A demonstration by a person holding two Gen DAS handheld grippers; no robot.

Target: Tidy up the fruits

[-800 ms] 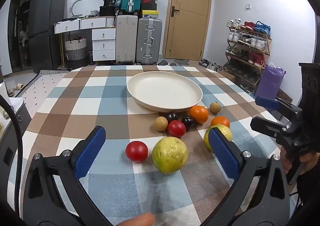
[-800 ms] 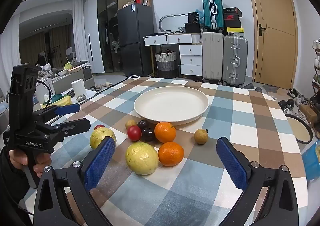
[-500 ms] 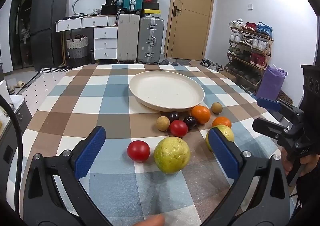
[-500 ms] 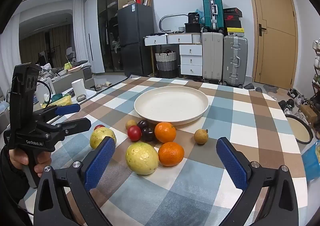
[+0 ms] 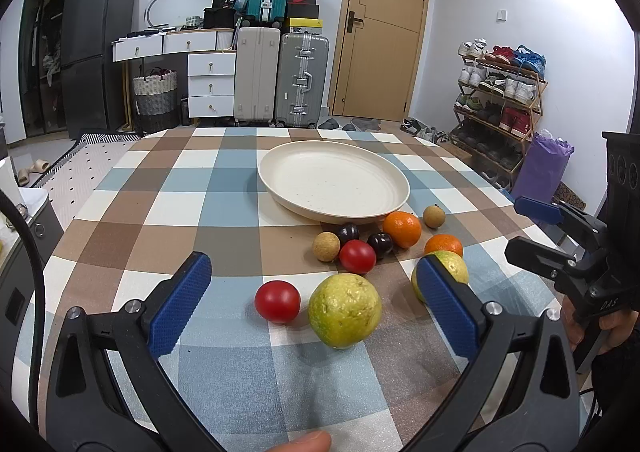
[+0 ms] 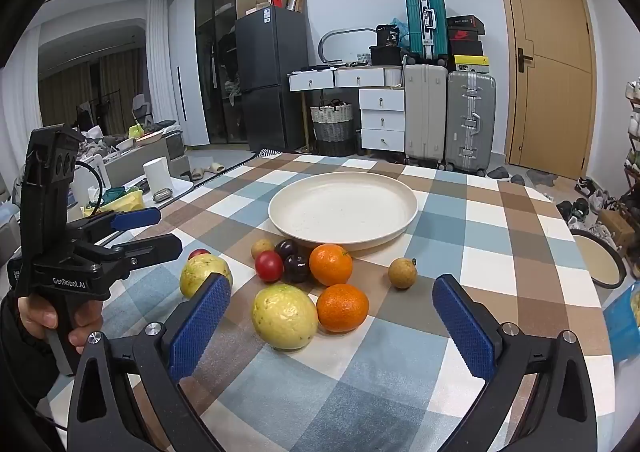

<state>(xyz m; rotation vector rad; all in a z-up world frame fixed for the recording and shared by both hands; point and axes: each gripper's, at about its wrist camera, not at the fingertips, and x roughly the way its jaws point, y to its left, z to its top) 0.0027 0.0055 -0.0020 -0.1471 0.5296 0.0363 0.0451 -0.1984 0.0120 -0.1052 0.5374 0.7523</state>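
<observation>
A cluster of fruit lies on the checked table in front of an empty cream plate (image 5: 334,180) (image 6: 344,204). In the left wrist view, a yellow-green guava (image 5: 344,310) and a red tomato (image 5: 277,301) lie nearest. My left gripper (image 5: 314,310) is open and empty, held just above and before them. In the right wrist view, a second guava (image 6: 285,317) and an orange (image 6: 342,307) lie nearest. My right gripper (image 6: 332,330) is open and empty, short of them. Another orange (image 6: 331,264), dark plums (image 6: 297,267) and a small brown fruit (image 6: 402,272) lie closer to the plate.
The checked tablecloth (image 5: 168,188) covers a round table. Each gripper shows in the other's view: the right gripper (image 5: 560,236) at the right, the left gripper (image 6: 132,232) at the left. Suitcases (image 5: 280,80), drawers and a shoe rack (image 5: 496,100) stand beyond the table.
The left wrist view has shifted slightly, so the fruit sits a little lower and to the right. The right gripper has barely moved. Both stay open.
</observation>
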